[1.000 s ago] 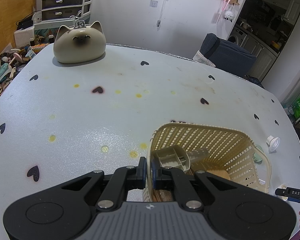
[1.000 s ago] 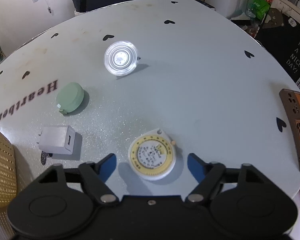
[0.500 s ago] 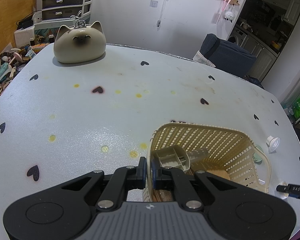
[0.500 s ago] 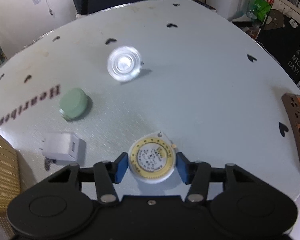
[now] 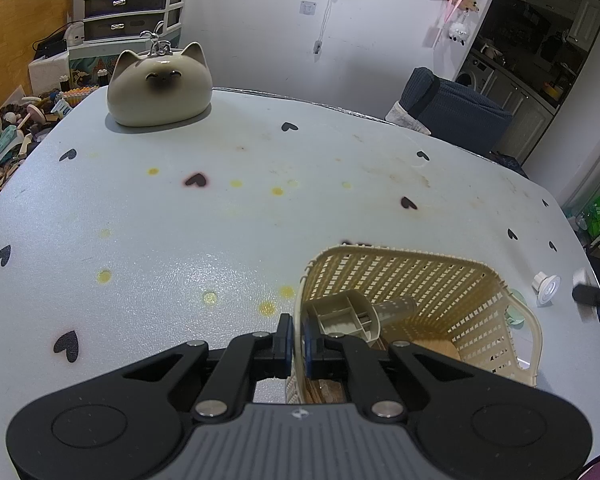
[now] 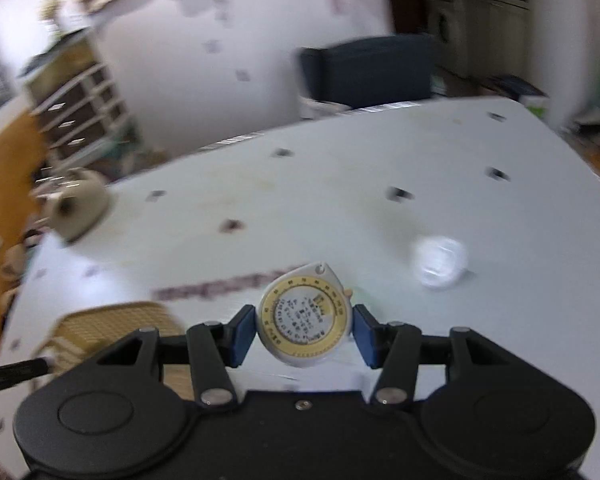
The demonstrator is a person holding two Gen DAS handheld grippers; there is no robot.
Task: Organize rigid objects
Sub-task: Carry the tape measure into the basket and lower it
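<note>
My right gripper [image 6: 305, 334] has gone from standing wide around the round tape measure [image 6: 302, 316] on the table [image 5: 260, 208] to being clamped on it, blue pads pressed to both sides of its case, and it has lifted clear; the blur in the right wrist view tells me I am swinging it up and toward the basket [image 5: 412, 304]. I judge the pick done and the carry begun. My left gripper [image 5: 296, 340] is closed tight on the basket's near wall, pinning it as before, with a beige tray-like piece [image 5: 340, 316] and a wooden block lying inside.

The basket's mouth is open toward me with free room in its far half. On the way, the white cap [image 6: 440, 262] sits to the right of my path, well apart, and the cat figurine [image 5: 160, 88] is far off at the table's back edge, so I see no obstruction
</note>
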